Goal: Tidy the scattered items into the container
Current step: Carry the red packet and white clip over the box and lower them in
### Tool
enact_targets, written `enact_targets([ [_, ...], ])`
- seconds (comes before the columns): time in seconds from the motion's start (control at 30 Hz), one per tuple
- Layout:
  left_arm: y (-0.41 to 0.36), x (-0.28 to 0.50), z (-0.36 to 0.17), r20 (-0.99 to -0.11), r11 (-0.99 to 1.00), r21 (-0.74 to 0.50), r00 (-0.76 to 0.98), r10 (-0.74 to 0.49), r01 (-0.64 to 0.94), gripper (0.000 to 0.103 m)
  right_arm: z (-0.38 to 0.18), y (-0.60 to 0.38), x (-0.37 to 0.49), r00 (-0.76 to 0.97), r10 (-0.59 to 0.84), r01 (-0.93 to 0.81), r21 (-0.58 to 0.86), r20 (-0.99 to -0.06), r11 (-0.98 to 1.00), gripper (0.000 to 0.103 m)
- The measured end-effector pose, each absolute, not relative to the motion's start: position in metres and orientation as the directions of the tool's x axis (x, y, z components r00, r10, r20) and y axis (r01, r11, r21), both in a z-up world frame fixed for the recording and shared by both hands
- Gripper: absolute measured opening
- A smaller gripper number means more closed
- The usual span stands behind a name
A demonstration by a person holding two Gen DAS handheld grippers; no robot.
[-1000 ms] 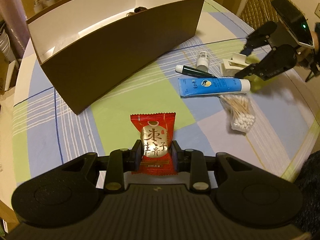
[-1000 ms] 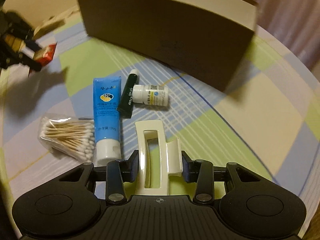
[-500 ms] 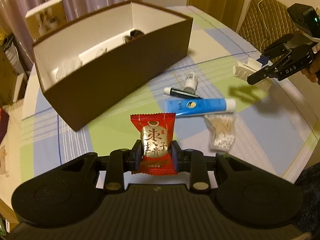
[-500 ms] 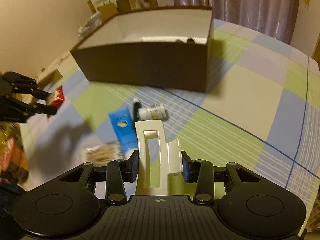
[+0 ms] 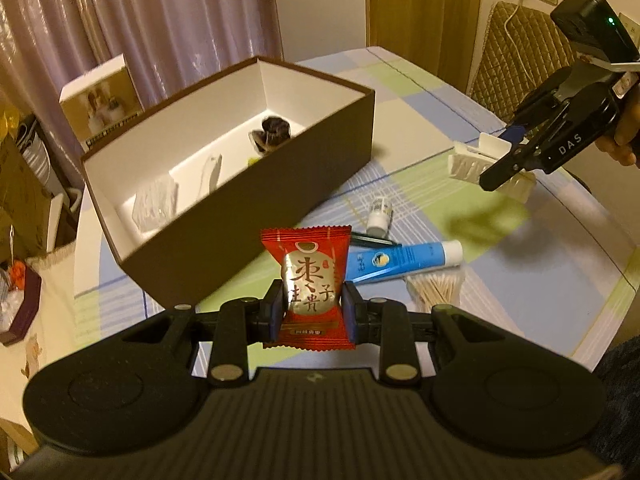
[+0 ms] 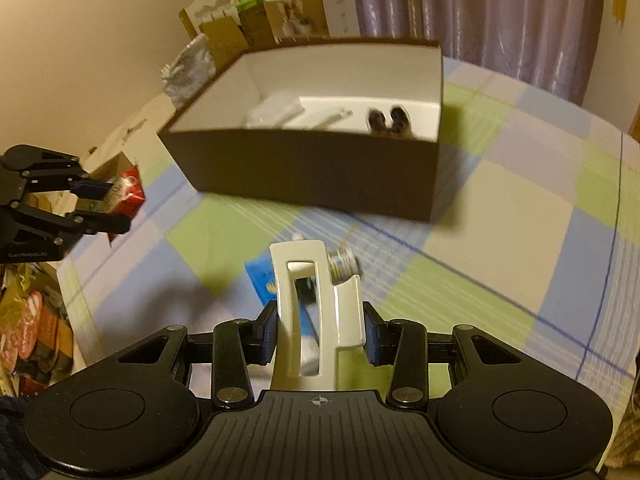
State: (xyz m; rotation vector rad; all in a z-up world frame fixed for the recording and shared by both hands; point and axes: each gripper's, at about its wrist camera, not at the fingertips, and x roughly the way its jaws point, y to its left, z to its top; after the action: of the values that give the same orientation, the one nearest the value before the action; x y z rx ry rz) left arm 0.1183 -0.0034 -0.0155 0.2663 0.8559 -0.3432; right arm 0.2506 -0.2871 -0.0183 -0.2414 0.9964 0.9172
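Fingers of left gripper (image 5: 310,308) clamped on red snack packet (image 5: 308,280), held above table | right gripper (image 6: 320,334) pinching white hair claw (image 6: 310,312), likewise off the cloth | brown box (image 5: 248,208) open, near, several items inside | blue tube (image 5: 404,260), small bottle (image 5: 380,214), cotton swabs (image 5: 434,288) lying on checked tablecloth (image 5: 500,280) beside box

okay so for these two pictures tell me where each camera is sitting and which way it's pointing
Left wrist view: on the left gripper, looking down along its fingers, shut on a red snack packet, toward the brown box; the right gripper and a hand show at right.
Right wrist view: on the right gripper, angled down toward the box, fingers shut on a white hair clip; the left gripper shows at left.
Shared: the box, checked tablecloth, blue tube, small white bottle and both held items.
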Motion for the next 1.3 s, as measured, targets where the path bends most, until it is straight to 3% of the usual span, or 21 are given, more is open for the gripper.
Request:
enact_targets([
  [0.43,0.018,0.165,0.016,-0.729,0.881,0.138,0.649,-0.219,0.452,0.025,0.009,-0.249,0.277,0.248,0.576,-0.754,0.218,-0.779,0.619,0.044],
  [1.3,0.099,0.258,0.019,-0.745,0.879,0.171,0.642,-0.180,0.445,0.025,0.036,-0.227,0.354,0.359,0.559,-0.663,0.216,-0.748,0.716,0.044],
])
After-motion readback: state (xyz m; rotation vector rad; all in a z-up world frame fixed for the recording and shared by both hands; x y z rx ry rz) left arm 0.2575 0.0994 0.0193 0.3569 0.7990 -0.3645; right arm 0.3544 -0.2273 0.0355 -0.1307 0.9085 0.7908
